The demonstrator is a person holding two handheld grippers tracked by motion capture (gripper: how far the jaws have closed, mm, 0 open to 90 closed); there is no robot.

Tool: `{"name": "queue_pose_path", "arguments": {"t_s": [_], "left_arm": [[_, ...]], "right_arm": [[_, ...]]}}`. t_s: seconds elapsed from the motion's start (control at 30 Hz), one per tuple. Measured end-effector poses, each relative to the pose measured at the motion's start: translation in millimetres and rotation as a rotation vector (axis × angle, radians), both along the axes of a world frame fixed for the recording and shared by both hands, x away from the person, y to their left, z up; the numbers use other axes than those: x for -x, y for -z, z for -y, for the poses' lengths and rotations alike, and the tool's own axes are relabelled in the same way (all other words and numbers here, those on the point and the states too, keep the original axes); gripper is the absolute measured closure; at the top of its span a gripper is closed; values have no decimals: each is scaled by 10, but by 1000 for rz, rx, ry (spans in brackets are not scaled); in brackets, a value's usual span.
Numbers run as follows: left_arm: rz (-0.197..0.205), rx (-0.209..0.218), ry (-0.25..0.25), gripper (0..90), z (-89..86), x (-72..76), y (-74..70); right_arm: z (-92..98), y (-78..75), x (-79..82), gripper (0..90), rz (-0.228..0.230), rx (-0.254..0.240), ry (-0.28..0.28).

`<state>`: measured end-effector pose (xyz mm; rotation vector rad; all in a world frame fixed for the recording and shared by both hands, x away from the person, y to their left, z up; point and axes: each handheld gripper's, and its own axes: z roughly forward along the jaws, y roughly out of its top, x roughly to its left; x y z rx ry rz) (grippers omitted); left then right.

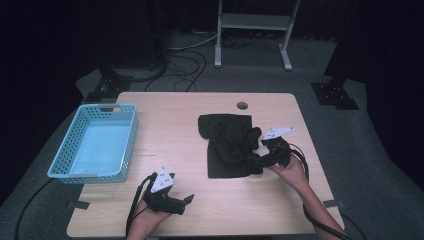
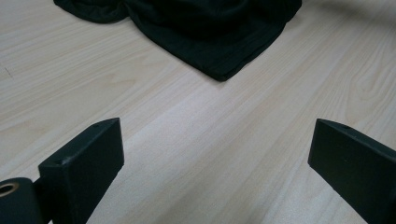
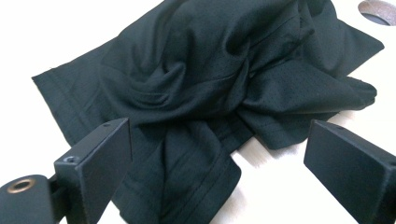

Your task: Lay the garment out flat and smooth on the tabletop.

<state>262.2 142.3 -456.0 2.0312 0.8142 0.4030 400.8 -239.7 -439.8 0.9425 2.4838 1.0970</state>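
Note:
A crumpled black garment (image 1: 229,145) lies on the right half of the wooden table (image 1: 175,135). My right gripper (image 1: 256,164) is at its near right edge, open, with the garment (image 3: 210,88) spread under and between the jaws and nothing clamped. My left gripper (image 1: 186,201) rests near the front edge, left of the cloth, open over bare wood; a corner of the garment (image 2: 219,51) lies ahead of it.
A light blue plastic basket (image 1: 98,142) stands empty at the table's left side. A round cable hole (image 1: 242,105) sits near the far edge. Cables trail from both grippers. Stand legs and cables lie on the floor beyond.

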Motion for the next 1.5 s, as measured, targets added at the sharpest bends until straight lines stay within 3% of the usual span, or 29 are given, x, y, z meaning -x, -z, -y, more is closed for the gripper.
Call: {"name": "queue_pose_path", "arguments": {"t_s": [0.43,0.77,1.13,1.5], "left_arm": [[-6,1,-3,24,-6,-14,18],[-9,2,-3,24,-12,-21,25],[-9,2,2,25,15,-24,31],[-6,-2,7,26,48,-10,25]], "right_arm": [[-142,119,-195,108,-44,13,37],[-279,256,-275,303,-65,31,16],[-303,282,-201,537,-48,19,-26],[-377,288,-6,628,-31,30,-84]]}}
